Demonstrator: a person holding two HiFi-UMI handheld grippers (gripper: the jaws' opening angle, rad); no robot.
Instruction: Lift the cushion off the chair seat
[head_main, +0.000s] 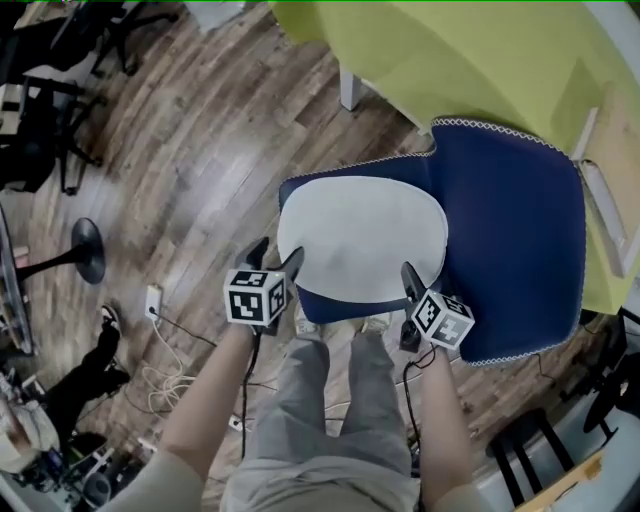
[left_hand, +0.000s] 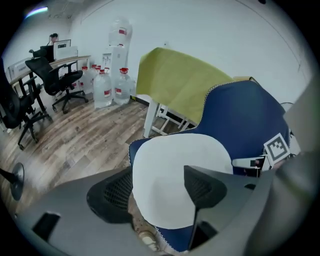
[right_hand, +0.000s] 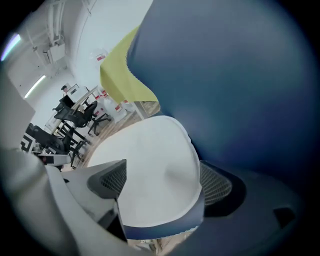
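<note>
The cushion (head_main: 510, 250) is dark blue with a white trim and a pale grey-white seat panel (head_main: 365, 240). It lies spread in front of me, and what bears it is hidden beneath it. My left gripper (head_main: 277, 252) is at its near left corner. In the left gripper view the jaws (left_hand: 157, 187) stand wide on either side of the white panel's (left_hand: 175, 170) edge. My right gripper (head_main: 412, 285) is at the near right edge. Its fingers (right_hand: 107, 182) also stand wide with the cushion's rim (right_hand: 160, 195) between them. I see neither pair of pads pressing.
A table under a yellow-green cloth (head_main: 450, 60), with a white leg (head_main: 348, 90), stands just beyond the cushion. Black office chairs (head_main: 50, 110) and a round stand base (head_main: 88, 250) are at the left. Cables (head_main: 170, 330) trail on the wooden floor. Water bottles (left_hand: 102, 87) line the wall.
</note>
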